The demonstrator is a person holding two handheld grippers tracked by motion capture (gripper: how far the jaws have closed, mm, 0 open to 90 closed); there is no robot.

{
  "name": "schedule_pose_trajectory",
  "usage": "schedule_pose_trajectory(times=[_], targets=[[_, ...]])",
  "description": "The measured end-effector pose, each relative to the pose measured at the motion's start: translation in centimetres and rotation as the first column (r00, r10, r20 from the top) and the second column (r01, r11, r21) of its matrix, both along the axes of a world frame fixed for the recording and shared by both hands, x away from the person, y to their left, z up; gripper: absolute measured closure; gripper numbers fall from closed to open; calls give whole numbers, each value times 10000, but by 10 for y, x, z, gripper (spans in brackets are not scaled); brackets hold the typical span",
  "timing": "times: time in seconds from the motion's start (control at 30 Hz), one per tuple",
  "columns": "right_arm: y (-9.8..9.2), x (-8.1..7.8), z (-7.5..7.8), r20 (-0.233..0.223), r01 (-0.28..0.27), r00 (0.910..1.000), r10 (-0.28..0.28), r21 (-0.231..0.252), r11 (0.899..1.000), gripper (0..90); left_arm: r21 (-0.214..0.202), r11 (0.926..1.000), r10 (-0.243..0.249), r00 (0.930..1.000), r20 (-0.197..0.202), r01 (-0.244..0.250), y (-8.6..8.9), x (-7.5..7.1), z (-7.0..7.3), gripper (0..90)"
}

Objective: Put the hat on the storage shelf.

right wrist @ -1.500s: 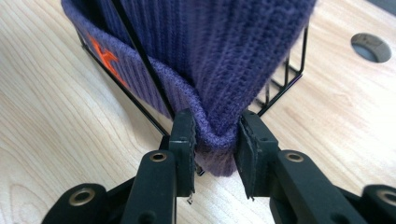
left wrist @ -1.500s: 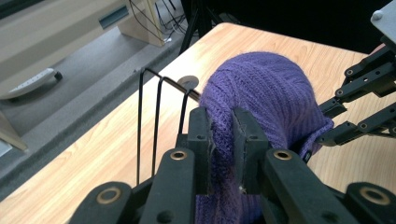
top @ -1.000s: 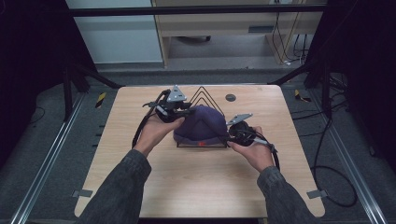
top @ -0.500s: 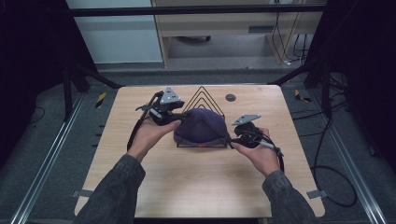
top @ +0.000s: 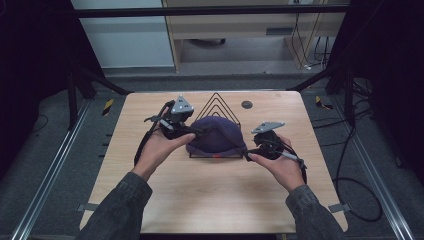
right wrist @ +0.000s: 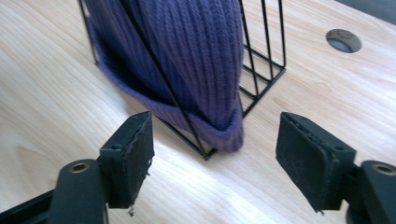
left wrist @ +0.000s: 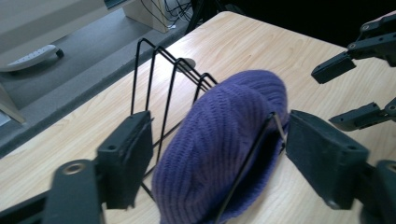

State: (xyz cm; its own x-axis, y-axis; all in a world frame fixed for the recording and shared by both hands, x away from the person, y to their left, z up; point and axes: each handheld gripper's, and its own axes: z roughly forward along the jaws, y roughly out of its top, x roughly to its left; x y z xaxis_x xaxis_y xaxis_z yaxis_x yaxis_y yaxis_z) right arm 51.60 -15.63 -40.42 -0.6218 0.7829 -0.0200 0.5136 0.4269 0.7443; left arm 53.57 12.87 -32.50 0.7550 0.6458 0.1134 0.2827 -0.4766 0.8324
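The left hand-held gripper (top: 196, 131) hangs at the left side of the purple knit hat (top: 216, 136), jaws spread wide with the hat's crown and one wire of the black wire rack (top: 217, 106) lying between them but not yet pinched. The right hand-held gripper (top: 248, 151) sits low at the hat's right near corner, also spread, its pads either side of the folded brim (right wrist: 212, 126) and the rack's base corner without touching. The hat is draped over the near wire triangles of the rack, at the middle of the desk (top: 150, 200), brim down and resting on the wood. The step in hand looks like taking hold of the hat on the rack. To do it well, each gripper should close on knit alone: from the left gripper view a wire crosses right in front of the cloth, so that gripper should shift toward the crown's free bulge. The right one should bite the brim clear of the rack's corner, so that the light rack neither drags nor tips.
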Motion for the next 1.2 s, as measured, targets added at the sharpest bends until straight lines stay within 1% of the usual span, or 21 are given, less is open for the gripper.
schedule_pose_trajectory(times=[0.1, 0.13, 0.23, 0.27, 0.37, 0.4, 0.5, 0.53, 0.57, 0.6, 0.63, 0.7, 0.77, 0.83, 0.9, 0.97, 1.03, 1.1, 1.13, 1.17, 1.2], targets=[[1, -4, 4, 88, -50, 9999, 49, 130, 9999, 241, -70, 10000, -17, 10000, 42, 17, -1, -4, 2, 155], [1, -4, 4, 88, -50, 9999, 49, 130, 9999, 241, -84, 10000, 5, 10000, 40, -5, 0, -6, 2, 155], [2, -7, 8, 152, -25, 9999, 22, 241, 9997, 212, -333, 9994, 39, 10000, -85, -42, 0, -12, 1, 117], [2, -9, 10, 237, -17, 9997, 12, 211, 9998, 196, -345, 9994, 77, 9999, -92, -80, 0, -14, 1, 92], [0, -11, 11, 356, -29, 9994, 22, 179, 9998, 184, -349, 9993, 142, 9999, 21, -141, 2, -22, 0, 82], [-1, -12, 11, 367, 10, 9993, -17, 211, 9998, 178, -368, 9992, 183, 9998, -18, -184, 3, -24, 0, 79], [-4, -16, 15, 477, 218, 9986, -233, 324, 9992, 153, -399, 9991, 175, 9998, 69, -172, 5, -31, 1, 77], [-5, -17, 16, 579, 226, 9980, -247, 350, 9991, 146, -399, 9991, 175, 9998, 69, -172, 5, -31, 1, 77], [-5, -17, 16, 579, 226, 9980, -247, 350, 9991, 146, -400, 9990, 221, 9997, 84, -218, 5, -34, 2, 77], [-5, -20, 19, 745, 279, 9967, -307, 388, 9989, 134, -362, 9991, 247, 9996, 111, -242, 4, -37, 2, 76], [-6, -22, 21, 810, 299, 9962, -333, 433, 9986, 132, -257, 9993, 292, 9995, 110, -289, 2, -42, 2, 76], [-6, -24, 22, 860, 281, 9958, -320, 469, 9985, 127, -225, 9994, 278, 9996, 96, -275, 2, -44, 1, 75], [-6, -27, 25, 916, 219, 9955, -261, 472, 9986, 126, -10, 9999, 161, 9998, 126, -161, 0, -49, 1, 75], [-7, -33, 29, 1089, 169, 9938, -223, 502, 9986, 121, 83, 9999, 133, 9998, 151, -135, -1, -58, 1, 75], [-7, -37, 32, 1212, 133, 9924, -201, 561, 9983, 113, 11, 9999, 111, 9998, 160, -111, 0, -62, 0, 72], [-7, -39, 34, 1252, 143, 9919, -217, 603, 9981, 110, 74, 10000, 52, 9999, 123, -53, 1, -65, 0, 70], [-7, -45, 38, 1500, 34, 9886, -131, 643, 9979, 93, 74, 10000, -9, 9999, 103, 9, 2, -69, -1, 66], [-7, -46, 39, 1523, -10, 9883, -88, 642, 9979, 87, 113, 9999, -27, 9999, 108, 26, 3, -71, -2, 64], [-8, -48, 39, 1558, -78, 9878, -12, 567, 9984, 79, 248, 9997, -37, 9999, 132, 34, 3, -72, -3, 64], [-8, -51, 40, 1493, -248, 9886, 174, 483, 9985, 73, 322, 9995, -28, 9999, 137, 24, 4, -75, -5, 62], [-8, -51, 40, 1493, -248, 9886, 174, 483, 9985, 73, 322, 9995, -28, 9999, 137, 24, 4, -75, -5, 64]])
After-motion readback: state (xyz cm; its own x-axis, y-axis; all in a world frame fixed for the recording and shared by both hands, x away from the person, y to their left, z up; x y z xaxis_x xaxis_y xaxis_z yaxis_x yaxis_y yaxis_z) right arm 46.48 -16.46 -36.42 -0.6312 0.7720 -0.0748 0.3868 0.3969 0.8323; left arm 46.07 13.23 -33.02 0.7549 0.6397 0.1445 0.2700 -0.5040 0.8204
